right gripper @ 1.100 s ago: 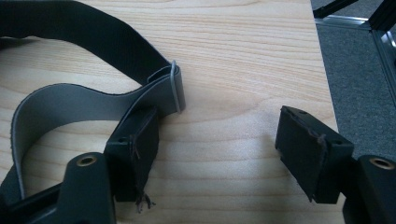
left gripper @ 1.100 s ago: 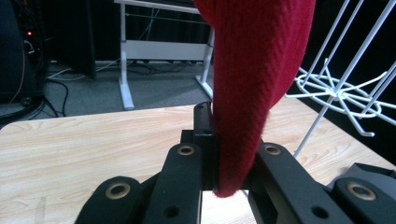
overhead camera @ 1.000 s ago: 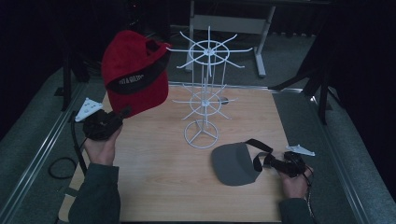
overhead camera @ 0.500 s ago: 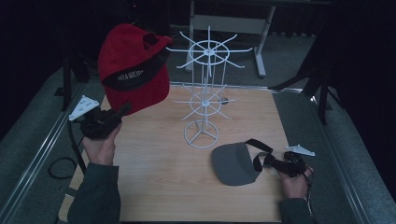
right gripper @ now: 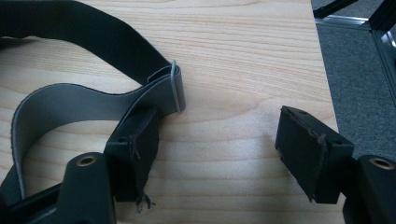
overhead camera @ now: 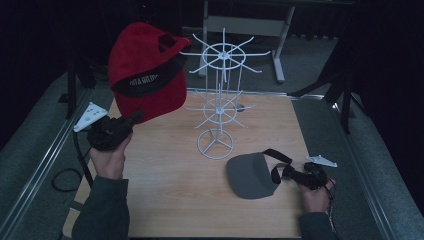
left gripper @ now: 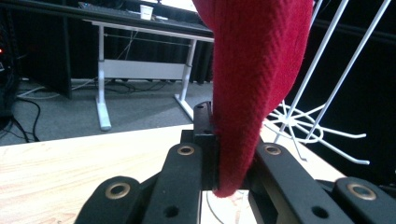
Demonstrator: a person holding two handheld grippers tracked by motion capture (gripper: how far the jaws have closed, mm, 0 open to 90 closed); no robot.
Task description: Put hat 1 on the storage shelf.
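A red cap with a black band hangs in the air at the left, beside the top ring of a white wire rack. My left gripper is shut on its lower edge. In the left gripper view the red fabric is pinched between the jaws of the left gripper. A grey visor lies on the wooden table at the front right. My right gripper rests by the visor's black strap. The right gripper is open, one pad touching the strap.
The wire rack's round base stands mid-table, its arms spreading close to the cap. Metal rails run along the table's left side, with a cable loop beside them. A white desk frame stands behind.
The red cap has risen a little and tipped in the left gripper. The right gripper and the visor have stayed where they were.
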